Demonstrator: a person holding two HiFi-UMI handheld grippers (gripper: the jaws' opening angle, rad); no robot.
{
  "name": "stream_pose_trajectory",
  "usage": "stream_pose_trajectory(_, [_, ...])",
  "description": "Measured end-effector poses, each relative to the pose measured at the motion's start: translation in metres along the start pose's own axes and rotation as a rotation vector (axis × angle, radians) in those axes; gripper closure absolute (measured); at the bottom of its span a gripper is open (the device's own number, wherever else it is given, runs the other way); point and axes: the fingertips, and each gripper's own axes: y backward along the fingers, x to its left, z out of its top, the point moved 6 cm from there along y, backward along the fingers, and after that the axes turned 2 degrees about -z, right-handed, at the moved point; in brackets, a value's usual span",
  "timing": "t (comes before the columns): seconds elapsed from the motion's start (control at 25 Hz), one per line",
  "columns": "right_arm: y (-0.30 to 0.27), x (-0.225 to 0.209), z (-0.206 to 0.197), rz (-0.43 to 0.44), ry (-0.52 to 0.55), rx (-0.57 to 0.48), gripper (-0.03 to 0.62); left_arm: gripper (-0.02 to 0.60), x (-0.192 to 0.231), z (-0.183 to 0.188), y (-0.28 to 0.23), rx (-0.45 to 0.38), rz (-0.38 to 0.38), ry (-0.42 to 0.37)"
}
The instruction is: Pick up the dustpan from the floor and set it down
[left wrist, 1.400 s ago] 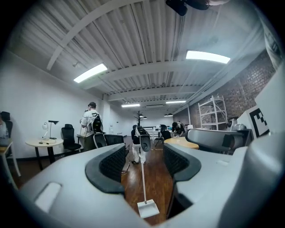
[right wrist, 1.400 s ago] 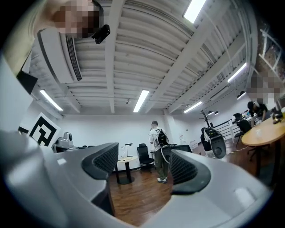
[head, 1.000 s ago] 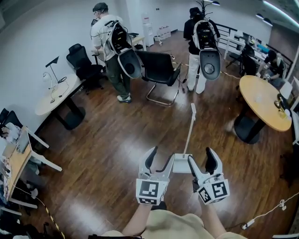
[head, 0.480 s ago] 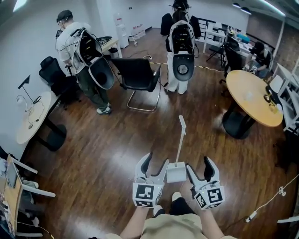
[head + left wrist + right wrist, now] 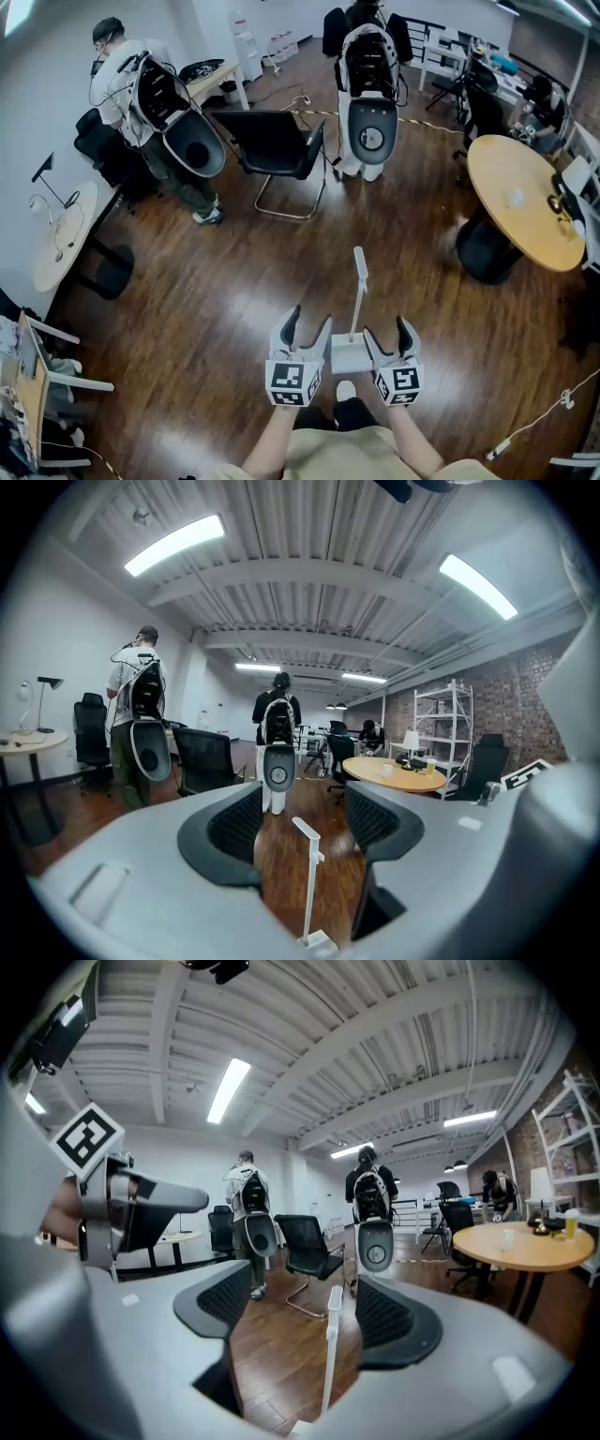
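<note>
A white dustpan stands on the dark wood floor, its long handle upright. It sits between my two grippers, just in front of my shoe. My left gripper is at its left, open, with nothing pressed between its pads. My right gripper is at its right, also open. In the left gripper view the handle rises ahead in the gap between the jaws. The right gripper view shows the handle the same way. I cannot tell whether either gripper touches the pan.
A black chair stands ahead, with two people wearing backpack rigs beyond it. A round wooden table is at the right, a desk at the left, and a cable lies at the lower right.
Both grippers have come lower and closer together around the dustpan, which stays between them. The head view has swung, and my shoe now shows below the pan.
</note>
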Motion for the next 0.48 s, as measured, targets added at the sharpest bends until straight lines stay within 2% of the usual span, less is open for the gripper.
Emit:
stream_pose_trajectory(0.16, [-0.050,-0.022,-0.044,-0.014,-0.040,0.104,0.252,0.316,0.009,-0.008,-0.025,0.048,0.012,-0.021])
stream_pose_trajectory(0.48, [-0.162,-0.055,-0.107,-0.024,-0.070,0.236,0.253,0.322,0.041,-0.038,-0.062,0.141,0.026,0.027])
